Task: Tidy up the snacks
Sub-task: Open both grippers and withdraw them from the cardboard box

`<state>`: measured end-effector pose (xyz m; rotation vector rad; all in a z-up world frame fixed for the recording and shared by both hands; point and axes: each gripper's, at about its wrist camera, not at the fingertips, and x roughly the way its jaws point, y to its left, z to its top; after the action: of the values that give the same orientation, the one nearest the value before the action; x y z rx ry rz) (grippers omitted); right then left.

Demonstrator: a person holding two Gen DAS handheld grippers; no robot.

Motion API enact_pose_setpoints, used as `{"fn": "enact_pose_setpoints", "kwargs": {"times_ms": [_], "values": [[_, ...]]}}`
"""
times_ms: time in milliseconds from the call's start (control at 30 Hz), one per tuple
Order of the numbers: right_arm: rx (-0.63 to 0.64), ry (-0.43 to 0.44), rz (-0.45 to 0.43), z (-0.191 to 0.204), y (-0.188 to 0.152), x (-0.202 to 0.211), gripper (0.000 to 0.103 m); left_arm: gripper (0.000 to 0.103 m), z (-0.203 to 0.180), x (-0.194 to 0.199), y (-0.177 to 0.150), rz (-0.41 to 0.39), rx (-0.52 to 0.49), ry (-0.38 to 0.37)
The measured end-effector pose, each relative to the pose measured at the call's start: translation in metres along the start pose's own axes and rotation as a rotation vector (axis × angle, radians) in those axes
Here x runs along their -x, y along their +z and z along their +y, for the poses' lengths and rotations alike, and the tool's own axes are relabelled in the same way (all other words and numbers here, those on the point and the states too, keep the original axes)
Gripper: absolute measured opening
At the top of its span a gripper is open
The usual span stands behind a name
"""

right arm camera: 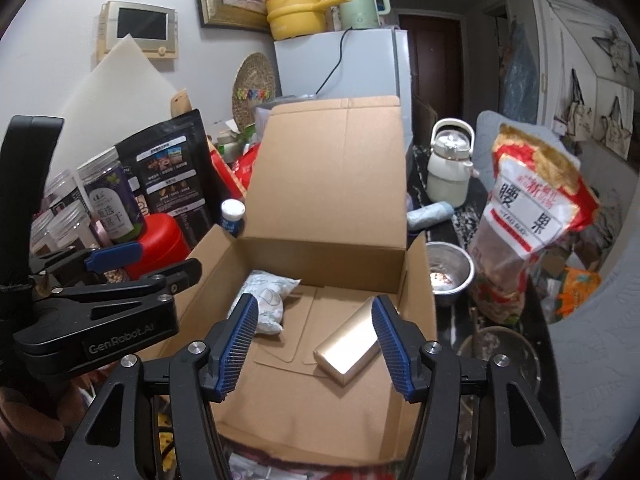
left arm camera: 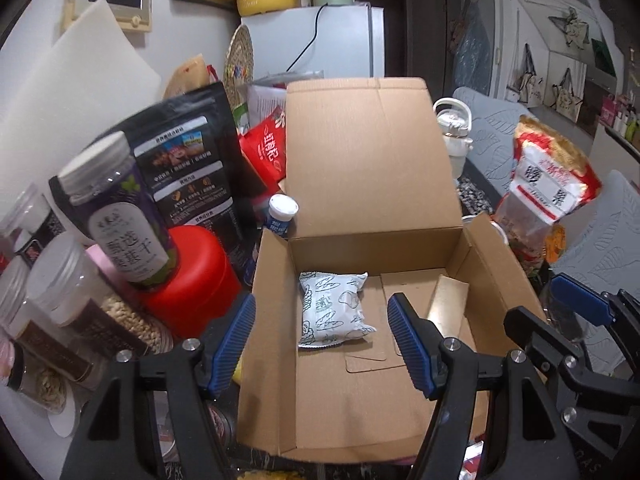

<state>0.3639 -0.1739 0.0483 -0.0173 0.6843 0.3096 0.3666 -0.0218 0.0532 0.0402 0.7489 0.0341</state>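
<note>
An open cardboard box (left arm camera: 372, 256) stands in front of me, lid flap up; it also shows in the right wrist view (right arm camera: 320, 248). Inside lie a white printed snack packet (left arm camera: 334, 312) at the left, also in the right wrist view (right arm camera: 266, 300), and a gold rectangular pack (right arm camera: 346, 350) at the right, seen edge-on in the left wrist view (left arm camera: 448, 306). My left gripper (left arm camera: 322, 340) is open and empty above the box's left side. My right gripper (right arm camera: 314, 340) is open and empty above the box, the gold pack just below its right finger.
Left of the box stand jars (left arm camera: 116, 208), a red canister (left arm camera: 192, 280), a black pouch (left arm camera: 188, 160) and a red bag (left arm camera: 266, 148). Right of it are a cashew bag (right arm camera: 524, 216), a steel bowl (right arm camera: 448, 276) and a white kettle (right arm camera: 448, 172).
</note>
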Motion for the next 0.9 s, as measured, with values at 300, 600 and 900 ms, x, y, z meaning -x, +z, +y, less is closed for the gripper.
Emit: {"fn": "enact_pose_setpoints", "kwargs": {"times_ms": [300, 600, 900], "values": [[0.029, -0.043, -0.051, 0.011, -0.007, 0.037, 0.075, 0.068, 0.002, 0.041, -0.008, -0.07, -0.004, -0.038], [0.07, -0.094, -0.105, 0.027, -0.016, 0.079, 0.084, 0.069, 0.006, 0.077, -0.026, -0.114, -0.035, -0.082], [0.057, -0.077, -0.157, 0.044, -0.04, 0.117, 0.085, 0.069, 0.018, 0.114, -0.055, -0.132, -0.051, -0.112]]}}
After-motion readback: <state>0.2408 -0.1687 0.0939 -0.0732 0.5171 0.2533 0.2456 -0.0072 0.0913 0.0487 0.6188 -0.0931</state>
